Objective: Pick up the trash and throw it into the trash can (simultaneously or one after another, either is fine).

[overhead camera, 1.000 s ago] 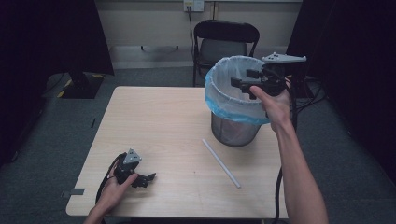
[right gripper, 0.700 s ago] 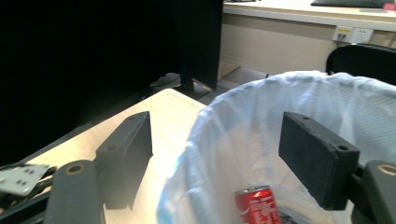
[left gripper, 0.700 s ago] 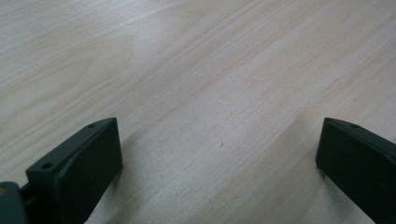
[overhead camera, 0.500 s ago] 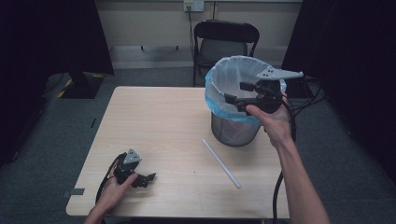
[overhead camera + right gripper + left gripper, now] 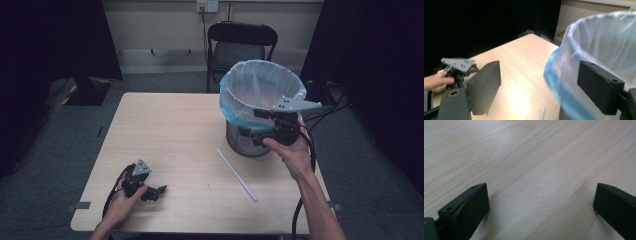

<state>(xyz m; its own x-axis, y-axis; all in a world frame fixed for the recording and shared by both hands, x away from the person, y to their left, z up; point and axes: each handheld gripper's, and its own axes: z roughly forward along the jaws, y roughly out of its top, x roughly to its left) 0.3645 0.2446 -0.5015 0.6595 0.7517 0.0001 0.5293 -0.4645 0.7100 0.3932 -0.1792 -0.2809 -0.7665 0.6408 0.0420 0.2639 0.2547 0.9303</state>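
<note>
On the grey carpeted floor (image 5: 45, 165) stood a pale wood-grain bench (image 5: 175, 130), with black curtains (image 5: 55, 40) hanging to its left and right and a cream wall behind. A black folding chair (image 5: 242, 47) sat just beyond the bench's far edge, below a wall socket (image 5: 207, 6).

Near the bench's front left corner, the left tool (image 5: 156, 191) rested on the wood in the person's left hand (image 5: 122, 205), its grey plate on top and its cable looping beside the wrist. In the left gripper view its two black jaws stood wide apart with bare wood grain between them, gripping nothing.

Toward the bench's front, right of the middle, a white straw (image 5: 237, 174) lay flat on the wood, slanting from the bin's foot down toward the front right edge. It was well apart from the left tool and near the right one, touching neither.

On the bench's right side stood a metal mesh bin (image 5: 245, 142) lined with a pale blue bag (image 5: 260, 87). The right tool (image 5: 249, 137), held in the right hand (image 5: 292, 150), hovered just beside the bin's near wall. In the right gripper view its jaws gaped, nothing between them, with the bag's blue rim in front of the right-hand jaw.
</note>
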